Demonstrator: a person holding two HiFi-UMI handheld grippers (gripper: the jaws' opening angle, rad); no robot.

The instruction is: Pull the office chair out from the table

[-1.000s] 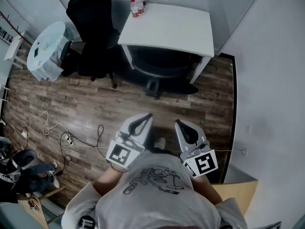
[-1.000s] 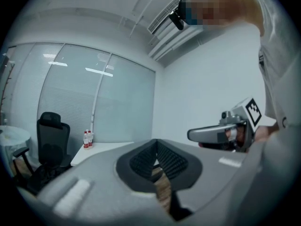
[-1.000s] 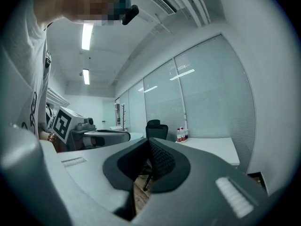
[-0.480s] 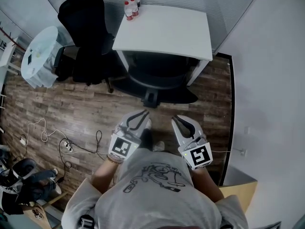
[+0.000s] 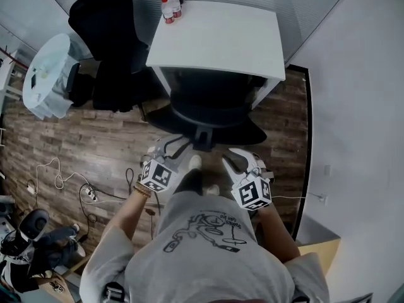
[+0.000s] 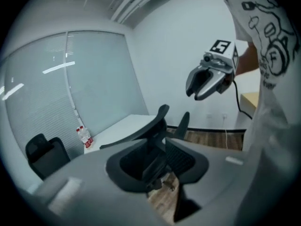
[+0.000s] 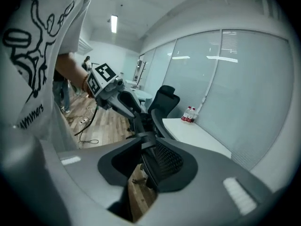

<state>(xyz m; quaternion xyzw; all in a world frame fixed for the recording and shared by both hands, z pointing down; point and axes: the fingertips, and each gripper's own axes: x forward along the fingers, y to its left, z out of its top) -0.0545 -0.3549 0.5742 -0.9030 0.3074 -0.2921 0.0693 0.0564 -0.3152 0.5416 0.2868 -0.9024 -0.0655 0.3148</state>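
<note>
The black office chair is tucked under the white table, its mesh back toward me. My left gripper and right gripper hover just behind that back, either side of its rear bracket. Both sets of jaws are opening, with nothing pressed between the pads. In the left gripper view, the chair's back rim shows through the gap of my left gripper, with the right gripper above. Likewise the right gripper frames the mesh back, and the left gripper is beyond it.
A second black chair stands left of the table, beside a small round white table. Bottles stand on the table's far left corner. Cables lie on the wood floor at the left. A white wall runs along the right.
Both grippers have moved forward and down toward the chair's back. Their jaws, shut a second ago, now stand apart. The person has stepped closer to the table.
</note>
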